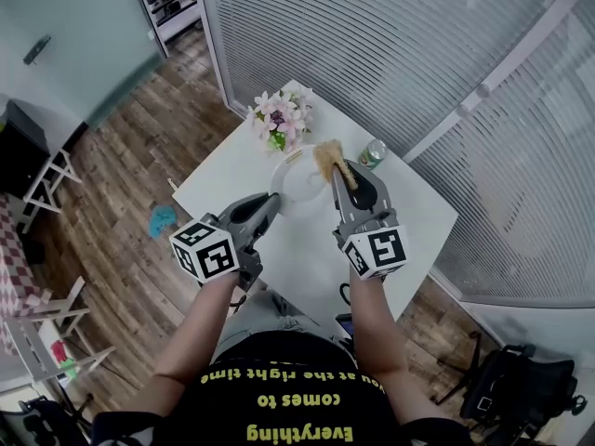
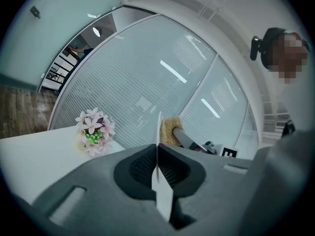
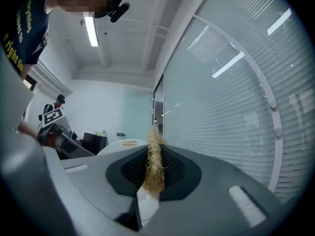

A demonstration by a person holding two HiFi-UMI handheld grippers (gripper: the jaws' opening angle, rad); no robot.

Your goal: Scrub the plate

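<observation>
My left gripper [image 1: 270,201], centre-left of frame, is pinched tight on the rim of the thin, smooth white round plate [image 1: 299,182]. To its right, my right gripper [image 1: 338,179] is clamped on a coarse, straw-coloured fibrous scrub pad [image 1: 325,159], just beside the plate's upper-right edge.

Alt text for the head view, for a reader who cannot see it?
From above: a person at a white table holds a white plate by its rim in the left gripper and a straw-coloured scrub pad in the right gripper, pad at the plate's far edge. Pink flowers and a green can stand beyond.
</observation>
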